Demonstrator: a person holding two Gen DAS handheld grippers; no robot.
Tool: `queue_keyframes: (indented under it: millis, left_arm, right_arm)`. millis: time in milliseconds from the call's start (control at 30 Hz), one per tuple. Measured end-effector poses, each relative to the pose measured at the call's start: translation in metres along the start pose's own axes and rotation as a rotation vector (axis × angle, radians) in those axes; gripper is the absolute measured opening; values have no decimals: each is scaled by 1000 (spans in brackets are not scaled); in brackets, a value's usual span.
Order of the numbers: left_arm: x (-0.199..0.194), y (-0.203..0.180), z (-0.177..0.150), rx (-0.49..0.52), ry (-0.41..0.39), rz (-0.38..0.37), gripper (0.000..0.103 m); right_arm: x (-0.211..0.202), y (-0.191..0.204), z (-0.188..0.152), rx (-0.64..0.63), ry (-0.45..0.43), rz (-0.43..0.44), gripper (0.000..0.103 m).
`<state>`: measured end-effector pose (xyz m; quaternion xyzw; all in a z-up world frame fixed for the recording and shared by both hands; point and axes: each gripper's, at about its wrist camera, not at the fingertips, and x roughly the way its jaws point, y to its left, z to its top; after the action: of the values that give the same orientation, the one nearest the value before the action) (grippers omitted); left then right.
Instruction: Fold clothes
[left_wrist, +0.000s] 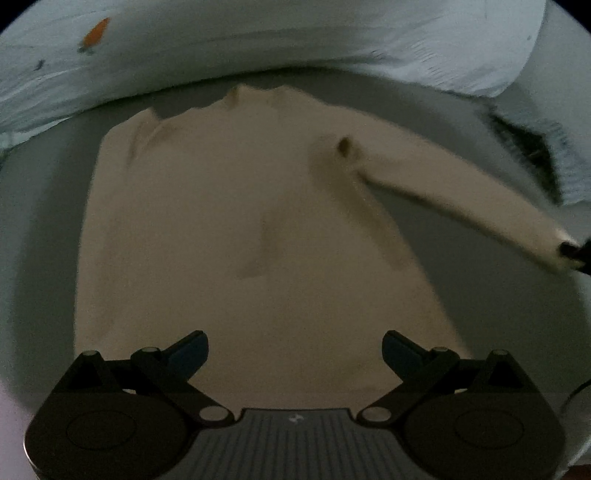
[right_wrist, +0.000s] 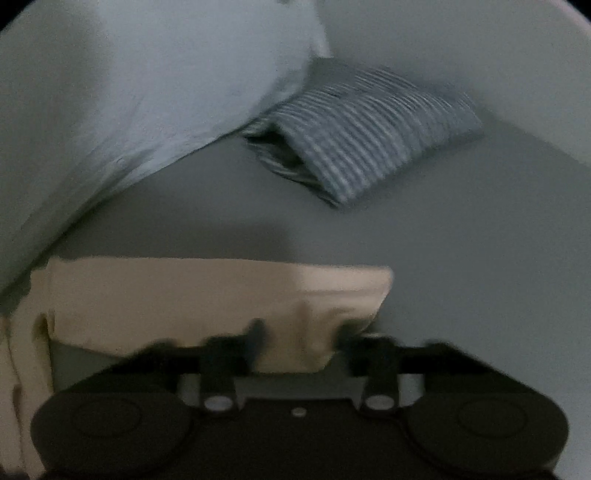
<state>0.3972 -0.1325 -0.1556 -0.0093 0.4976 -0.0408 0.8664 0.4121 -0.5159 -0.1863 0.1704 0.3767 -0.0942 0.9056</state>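
A cream long-sleeved sweater (left_wrist: 240, 229) lies flat on a grey surface (left_wrist: 40, 229), neck at the far side. My left gripper (left_wrist: 295, 350) hovers open over its near hem, nothing between the fingers. One sleeve (left_wrist: 461, 192) stretches out taut to the right, where my right gripper (left_wrist: 572, 253) holds its cuff at the frame's edge. In the right wrist view, the right gripper (right_wrist: 301, 332) is shut on the sleeve (right_wrist: 221, 295), with the cuff bunched between the blurred fingers.
A folded grey striped garment (right_wrist: 369, 136) lies beyond the sleeve, also visible in the left wrist view (left_wrist: 532, 147). Light blue bedding (left_wrist: 258, 40) with an orange print (left_wrist: 96, 31) runs along the far side and rises at the left in the right wrist view (right_wrist: 147, 92).
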Motion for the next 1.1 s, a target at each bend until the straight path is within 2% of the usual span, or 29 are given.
queue_keyframes:
  millis: [133,300,400,500,567,667,733,833,933,1033,1100]
  left_arm:
    - [-13,-5,26,-39,-47,-122,100]
    - [0,-10,42,-86,0,-232,100]
    - [7,-12,52,-114,29,-299,100]
    - [15,-15,61,-143,57,-365,98]
    - [23,-13,63,-188,82,-384,98]
    - [35,-5,60,-267,145,-381,79]
    - [43,2,60,-313,184,-381,78]
    - [40,15,56,-374,181,-400,78]
    - [35,27,45,-418,176,-388,79]
    - [37,36,36,-438,194,-369,79]
    - [38,40,31,-449,202,-363,79]
  right_arm:
    - [-15,42,-2,-230,-48,120,8]
    - [-46,116,-34,-534,-52,338,7]
    - [-62,146,-56,-569,-7,454,7]
    - [-72,166,-74,-648,18,522,7]
    - [-76,173,-79,-700,13,530,7]
    - [-79,175,-78,-698,14,550,7]
    - [-81,175,-78,-701,-3,532,7]
    - [-81,172,-78,-689,-19,493,7]
    - [-79,171,-77,-668,14,482,8]
    - [-75,172,-83,-694,56,474,16]
    - [-75,175,-91,-738,70,487,32]
